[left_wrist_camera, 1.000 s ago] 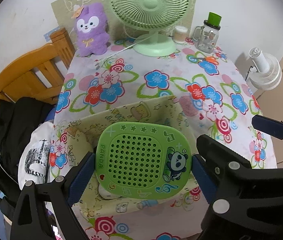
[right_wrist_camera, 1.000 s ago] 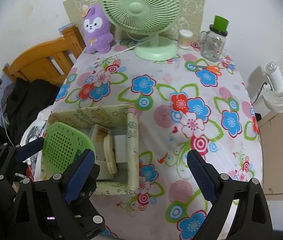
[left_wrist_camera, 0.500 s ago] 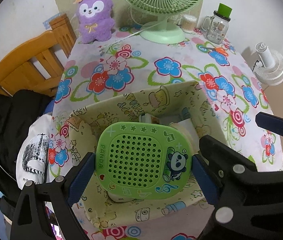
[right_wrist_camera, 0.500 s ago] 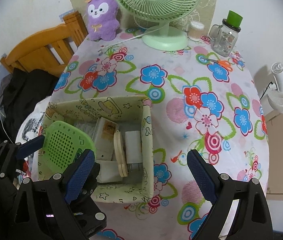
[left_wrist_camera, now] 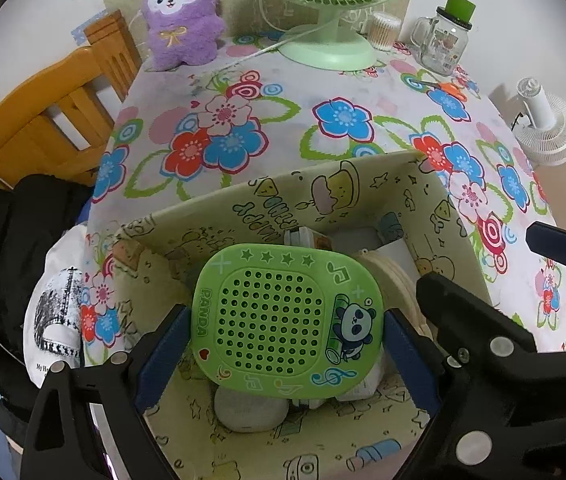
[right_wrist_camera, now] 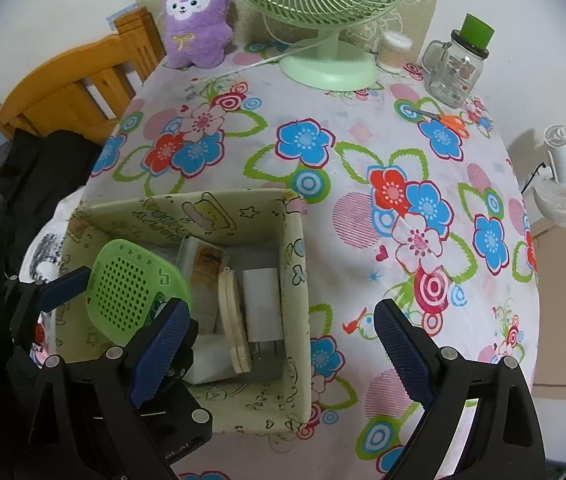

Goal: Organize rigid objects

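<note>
— Over the storage box (left_wrist_camera: 399, 184), what is the left gripper (left_wrist_camera: 285, 328) doing?

— It points forward and down into the box, jaws clenched on the side edges of the green panda case (left_wrist_camera: 287, 320). The case hangs face-up inside the box's walls, above a white rounded item (left_wrist_camera: 249, 408) on the box floor.

— And seen from the right side?

— The right wrist view shows the same case (right_wrist_camera: 131, 288) tilted over the box's (right_wrist_camera: 297, 320) left half, with the left gripper's blue fingers (right_wrist_camera: 65, 286) on either edge. Beside it in the box stand a flat packet (right_wrist_camera: 205, 260), a wooden hoop (right_wrist_camera: 235, 320) on edge and a white block (right_wrist_camera: 263, 304).

— The right gripper (right_wrist_camera: 283, 340)?

— Jaws released, spread wide and holding nothing. It hovers above the near right wall of the box and the flowered worktop (right_wrist_camera: 363, 140), angled forward.

— Anything further back?

— A green fan (right_wrist_camera: 323, 0), a purple plush (right_wrist_camera: 197, 16), a glass jar mug (right_wrist_camera: 457, 72) and orange-handled scissors (right_wrist_camera: 443, 118) sit well apart from the box.
</note>
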`<act>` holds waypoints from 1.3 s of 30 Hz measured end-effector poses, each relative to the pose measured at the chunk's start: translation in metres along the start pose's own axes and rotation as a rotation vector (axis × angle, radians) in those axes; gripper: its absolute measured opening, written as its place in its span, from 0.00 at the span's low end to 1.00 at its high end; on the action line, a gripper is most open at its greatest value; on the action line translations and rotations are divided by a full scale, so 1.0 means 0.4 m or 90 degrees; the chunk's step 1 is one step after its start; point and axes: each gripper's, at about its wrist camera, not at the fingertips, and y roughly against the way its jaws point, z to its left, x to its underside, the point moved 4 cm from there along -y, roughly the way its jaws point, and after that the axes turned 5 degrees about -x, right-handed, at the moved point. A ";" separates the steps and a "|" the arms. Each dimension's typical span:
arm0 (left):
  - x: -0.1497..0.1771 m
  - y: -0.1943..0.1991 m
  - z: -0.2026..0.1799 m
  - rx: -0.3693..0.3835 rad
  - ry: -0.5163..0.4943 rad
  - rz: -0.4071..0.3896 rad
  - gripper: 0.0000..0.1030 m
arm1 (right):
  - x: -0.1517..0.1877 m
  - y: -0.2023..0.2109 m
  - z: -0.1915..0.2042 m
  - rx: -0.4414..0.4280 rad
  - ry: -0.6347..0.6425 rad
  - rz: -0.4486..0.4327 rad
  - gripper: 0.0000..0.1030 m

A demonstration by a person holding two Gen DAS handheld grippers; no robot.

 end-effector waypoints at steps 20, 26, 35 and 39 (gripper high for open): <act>-0.013 -0.074 -0.028 0.003 -0.016 0.033 0.95 | 0.004 -0.062 -0.051 0.034 -0.022 0.031 0.93; -0.014 -0.048 -0.030 -0.005 -0.009 0.024 0.97 | 0.003 -0.045 -0.062 0.032 -0.021 0.023 0.93; -0.008 0.016 -0.030 -0.012 0.014 0.005 0.97 | 0.002 0.002 -0.073 0.027 -0.013 -0.002 0.93; -0.005 0.048 -0.034 -0.016 0.022 -0.008 0.97 | 0.005 0.030 -0.077 0.024 -0.008 -0.017 0.93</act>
